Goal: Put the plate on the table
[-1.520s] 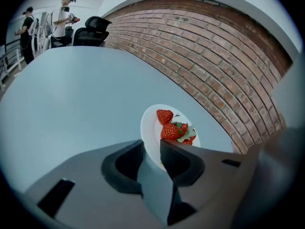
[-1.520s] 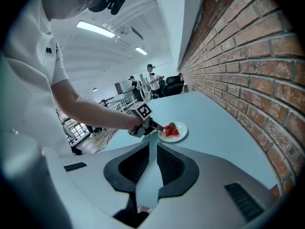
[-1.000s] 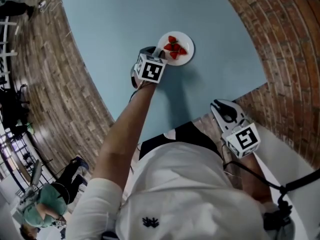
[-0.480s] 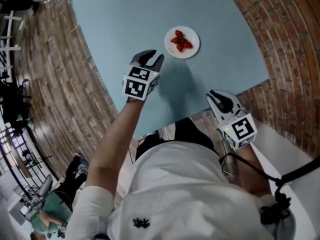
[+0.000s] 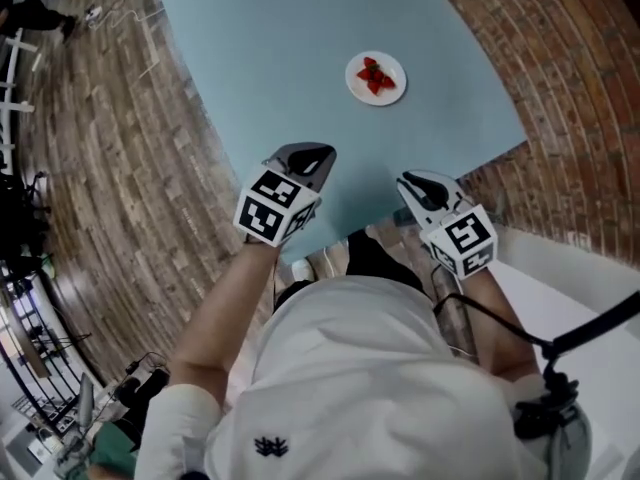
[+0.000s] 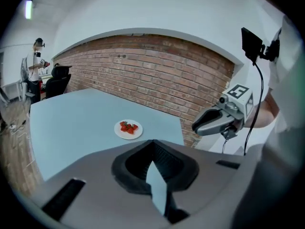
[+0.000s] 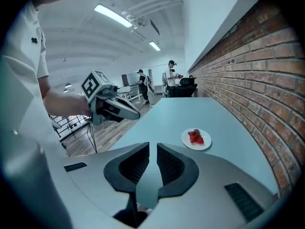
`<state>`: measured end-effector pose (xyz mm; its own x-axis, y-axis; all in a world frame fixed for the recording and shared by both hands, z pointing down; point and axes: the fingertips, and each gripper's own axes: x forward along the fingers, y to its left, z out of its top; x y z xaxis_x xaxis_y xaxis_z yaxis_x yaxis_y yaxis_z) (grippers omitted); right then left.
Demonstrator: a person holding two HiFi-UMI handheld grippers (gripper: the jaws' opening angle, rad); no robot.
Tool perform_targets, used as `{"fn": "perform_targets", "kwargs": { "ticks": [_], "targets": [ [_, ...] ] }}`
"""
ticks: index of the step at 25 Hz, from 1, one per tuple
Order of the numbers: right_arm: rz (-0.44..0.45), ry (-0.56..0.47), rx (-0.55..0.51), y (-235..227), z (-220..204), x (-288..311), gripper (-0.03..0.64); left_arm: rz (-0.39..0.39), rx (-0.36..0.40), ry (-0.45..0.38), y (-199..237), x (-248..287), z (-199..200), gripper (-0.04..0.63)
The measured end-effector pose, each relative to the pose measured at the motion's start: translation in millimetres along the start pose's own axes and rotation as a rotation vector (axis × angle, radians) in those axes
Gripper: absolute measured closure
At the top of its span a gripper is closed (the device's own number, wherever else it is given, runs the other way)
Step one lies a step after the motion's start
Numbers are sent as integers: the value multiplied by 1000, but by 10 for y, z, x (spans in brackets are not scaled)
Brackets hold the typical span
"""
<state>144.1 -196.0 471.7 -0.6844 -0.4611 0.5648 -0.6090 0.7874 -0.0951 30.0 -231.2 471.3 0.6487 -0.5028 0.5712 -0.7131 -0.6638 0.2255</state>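
Blue surface (image 5: 280, 48) carries the plate (image 5: 352, 80); left tongs (image 5: 318, 153) together, right tongs (image 5: 408, 180) slightly apart, both empty. Back off gently.

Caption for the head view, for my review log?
Plate of strawberries rests on the blue table; left gripper and right gripper hover empty near its close edge.

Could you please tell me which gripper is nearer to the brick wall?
Right. The right gripper is at the table's near edge, on the side by the brick wall; the left gripper is further along that edge, towards the wooden floor.
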Motion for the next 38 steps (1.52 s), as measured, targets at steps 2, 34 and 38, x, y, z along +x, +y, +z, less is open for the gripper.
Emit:
{"fn": "perform_targets", "kwargs": {
  "ticks": [2, 34, 38],
  "targets": [
    [7, 44, -13, 216, 1, 46, 561, -39, -2, -13, -144, -243, -96, 594],
    [70, 345, -123, 2756, -540, -58, 563, -269, 134, 14, -1500, -2353, -1522, 594],
    [87, 342, -146, 2671, -561, -19, 563, -261, 109, 10, -1514, -2248, -1541, 594]
  ]
}}
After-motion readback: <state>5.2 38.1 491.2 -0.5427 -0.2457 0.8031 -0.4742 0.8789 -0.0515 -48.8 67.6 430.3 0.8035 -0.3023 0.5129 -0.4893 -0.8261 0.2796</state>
